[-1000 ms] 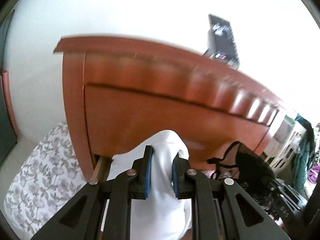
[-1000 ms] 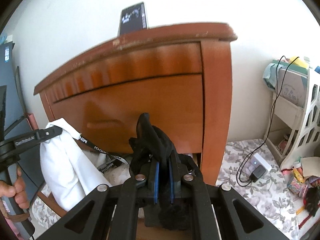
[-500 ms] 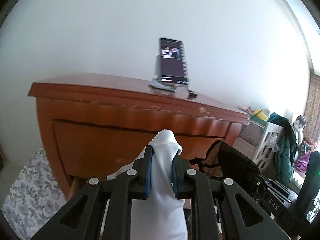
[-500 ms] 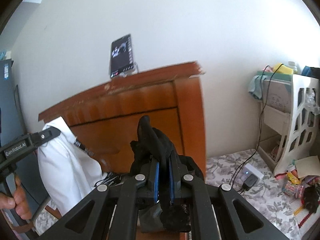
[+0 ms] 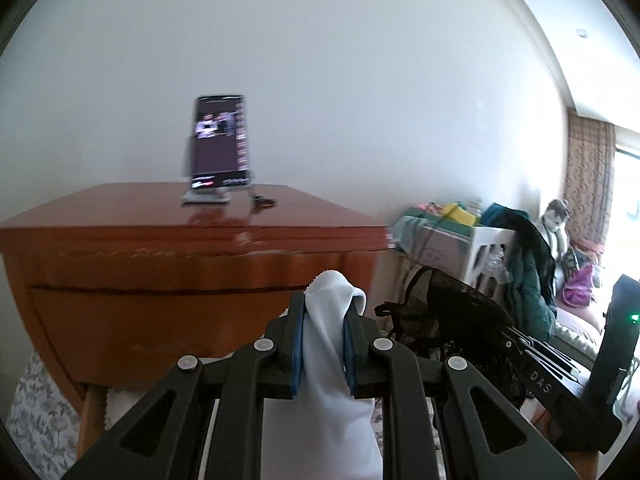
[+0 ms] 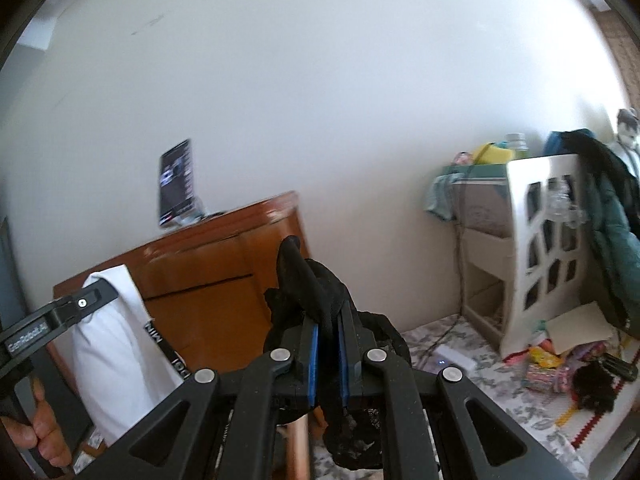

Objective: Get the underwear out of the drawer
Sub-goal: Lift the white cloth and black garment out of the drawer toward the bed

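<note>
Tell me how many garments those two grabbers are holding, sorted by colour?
White: 1, the white underwear pinched in the left gripper.
Black: 1, the black lace underwear pinched in the right gripper.
Total: 2

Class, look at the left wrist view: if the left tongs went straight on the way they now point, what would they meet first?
Probably the wooden dresser: its front fills the view just past the left tongs, which are shut on white underwear. Depth is unclear through the fisheye, so how far off it stands cannot be told.
</note>
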Demonstrator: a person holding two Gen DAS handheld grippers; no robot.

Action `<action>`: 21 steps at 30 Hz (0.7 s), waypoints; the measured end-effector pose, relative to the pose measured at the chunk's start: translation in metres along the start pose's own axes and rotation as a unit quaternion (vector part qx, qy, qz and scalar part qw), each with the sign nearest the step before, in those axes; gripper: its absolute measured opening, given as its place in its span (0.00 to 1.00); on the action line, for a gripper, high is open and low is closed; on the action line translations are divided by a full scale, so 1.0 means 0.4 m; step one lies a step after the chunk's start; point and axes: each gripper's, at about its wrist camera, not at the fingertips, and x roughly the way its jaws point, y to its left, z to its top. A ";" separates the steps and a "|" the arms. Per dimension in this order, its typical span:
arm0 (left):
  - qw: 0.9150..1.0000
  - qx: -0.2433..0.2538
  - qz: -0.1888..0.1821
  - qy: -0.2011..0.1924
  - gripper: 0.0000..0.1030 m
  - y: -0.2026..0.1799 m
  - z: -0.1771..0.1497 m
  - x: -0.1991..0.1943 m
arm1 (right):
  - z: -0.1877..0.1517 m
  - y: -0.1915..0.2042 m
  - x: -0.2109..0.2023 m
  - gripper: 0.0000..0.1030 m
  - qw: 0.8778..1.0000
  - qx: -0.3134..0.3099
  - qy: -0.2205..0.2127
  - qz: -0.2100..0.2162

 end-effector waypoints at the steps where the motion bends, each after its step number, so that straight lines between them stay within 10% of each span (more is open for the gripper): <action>1: 1.000 0.003 -0.003 0.000 0.17 -0.012 0.001 0.000 | 0.003 -0.019 -0.003 0.08 1.000 0.005 -0.002 -0.008; 21: 0.983 0.084 -0.160 -0.026 0.17 -0.373 0.117 0.051 | 0.019 -0.314 -0.108 0.08 0.983 0.116 -0.039 -0.136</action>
